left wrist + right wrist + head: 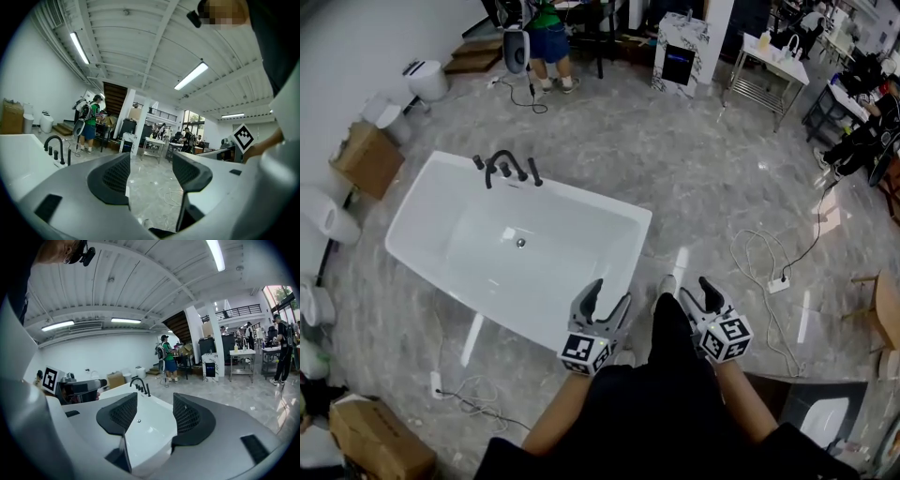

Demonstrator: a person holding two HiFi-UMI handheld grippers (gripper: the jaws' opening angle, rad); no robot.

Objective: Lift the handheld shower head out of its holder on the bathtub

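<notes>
A white bathtub (422,246) stands on the grey marble floor, left of middle in the head view. On its far rim is a black faucet set (502,164), and the slim black handheld shower head (534,172) stands upright in its holder at the right end. My left gripper (607,300) hovers open beside the tub's near right corner. My right gripper (692,292) is open too, further right over the floor. Both are far from the shower head and hold nothing. In the right gripper view the bathtub (140,427) and shower head (147,389) lie ahead beyond the open right gripper (150,416). The left gripper (150,173) points past the faucet set (55,146).
A person in a green shirt (548,33) stands behind the tub. Cardboard boxes (367,157) and white toilets (427,80) line the left wall. Cables and a power strip (778,281) lie on the floor at right. A metal table (769,70) stands far right.
</notes>
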